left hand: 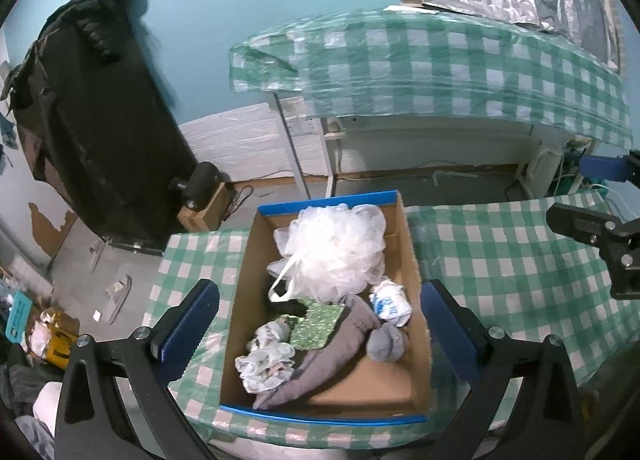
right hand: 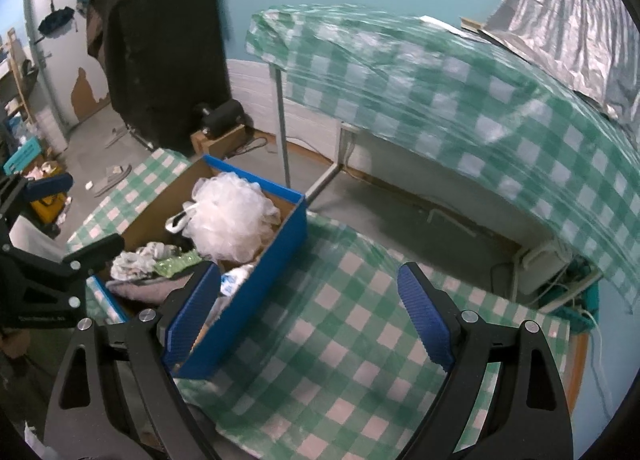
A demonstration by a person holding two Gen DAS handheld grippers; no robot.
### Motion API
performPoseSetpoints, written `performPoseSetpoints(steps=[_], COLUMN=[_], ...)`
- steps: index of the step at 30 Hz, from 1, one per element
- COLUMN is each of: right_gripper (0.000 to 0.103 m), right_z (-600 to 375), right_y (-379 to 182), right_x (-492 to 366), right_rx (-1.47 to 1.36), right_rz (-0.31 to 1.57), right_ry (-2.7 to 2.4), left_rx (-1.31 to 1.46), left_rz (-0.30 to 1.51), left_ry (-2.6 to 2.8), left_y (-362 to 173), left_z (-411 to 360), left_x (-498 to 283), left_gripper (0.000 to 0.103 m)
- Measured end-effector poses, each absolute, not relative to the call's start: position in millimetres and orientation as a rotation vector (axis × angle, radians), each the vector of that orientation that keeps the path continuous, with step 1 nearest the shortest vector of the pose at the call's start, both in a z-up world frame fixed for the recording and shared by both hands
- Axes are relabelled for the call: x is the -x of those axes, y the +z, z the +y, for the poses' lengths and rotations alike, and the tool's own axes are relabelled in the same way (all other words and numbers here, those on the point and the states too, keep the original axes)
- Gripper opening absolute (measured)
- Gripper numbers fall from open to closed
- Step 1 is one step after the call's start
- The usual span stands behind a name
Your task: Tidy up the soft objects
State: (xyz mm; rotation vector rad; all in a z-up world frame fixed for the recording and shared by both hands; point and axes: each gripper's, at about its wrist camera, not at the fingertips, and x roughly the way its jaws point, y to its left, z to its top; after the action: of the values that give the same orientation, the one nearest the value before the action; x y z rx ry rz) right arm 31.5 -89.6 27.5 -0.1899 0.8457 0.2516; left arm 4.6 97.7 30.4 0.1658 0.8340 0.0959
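While both tools hover with nothing held, the left gripper (left hand: pixel 320 324) stands spread wide right above the cardboard box (left hand: pixel 416 260), fingers straddling its width. Soft things all lie inside: grey cloth (left hand: pixel 320 364) nearest, long axis running away from the fingers, then crumpled white wads (left hand: pixel 266 360), green patterned piece (left hand: pixel 316 324), white mesh loofah (left hand: pixel 332 252) at far end. Right gripper (right hand: pixel 308 320), also spread, sits right of box over bare checked tablecloth (right hand: pixel 360 340). Left is nearer; likely task almost done.
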Motion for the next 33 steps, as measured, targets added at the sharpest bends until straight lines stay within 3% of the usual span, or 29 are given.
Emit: performPoseSetpoints(steps=[33], right_gripper=[0.09], right_z=[-116], right_y=[21], right_x=[-23], right_rx=[0.14], right_rz=[0.841], right_ry=[0.213], left_rx=[-0.244], left_rz=[0.863], left_ry=[0.077], left_y=[19], left_z=[66], left_x=[-8], left_gripper=[0.102])
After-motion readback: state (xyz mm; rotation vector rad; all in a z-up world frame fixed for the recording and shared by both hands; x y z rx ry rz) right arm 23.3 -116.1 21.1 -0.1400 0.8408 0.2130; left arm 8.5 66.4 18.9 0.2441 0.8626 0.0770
